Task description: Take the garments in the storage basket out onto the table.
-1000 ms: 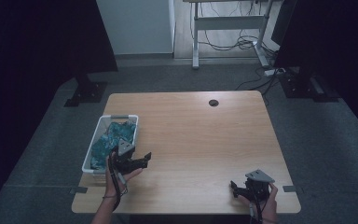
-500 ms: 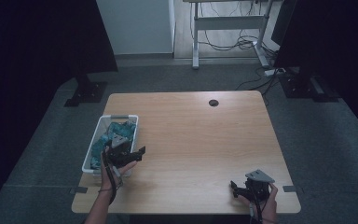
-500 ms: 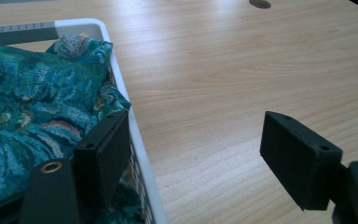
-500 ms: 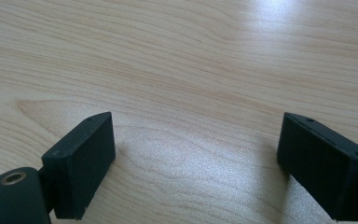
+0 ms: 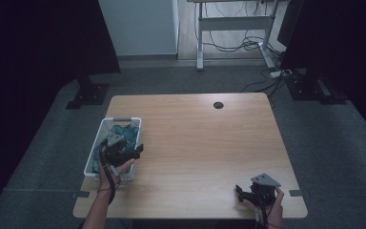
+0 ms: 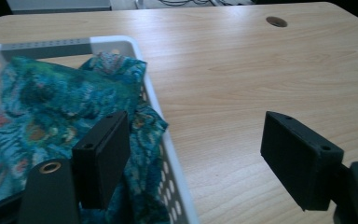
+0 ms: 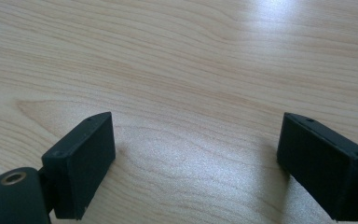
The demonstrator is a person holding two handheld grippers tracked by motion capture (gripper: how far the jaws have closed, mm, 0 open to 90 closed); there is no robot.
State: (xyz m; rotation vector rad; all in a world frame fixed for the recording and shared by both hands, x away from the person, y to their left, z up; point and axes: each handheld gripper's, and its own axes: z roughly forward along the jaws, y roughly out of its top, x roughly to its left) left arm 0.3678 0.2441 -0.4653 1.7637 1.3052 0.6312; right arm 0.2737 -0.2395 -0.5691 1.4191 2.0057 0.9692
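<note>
Table [image 6: 270, 65]: pale wood-grain top, smooth, satin sheen w/ soft glare at the far end. Basket [image 6: 168, 154]: white plastic, perforated walls, slightly glossy rim. Cloth [image 6: 42, 107] inside: thin printed fabric, teal/green pattern, crumpled, matt. Left gripper [image 6: 193, 156] & right gripper [image 7: 196, 161]: black matt plastic jaw blocks, faintly grainy, w/ brass-looking metal eyelets at the base. Floor [image 5: 314, 143]: grey carpet, rough, matt.
</note>
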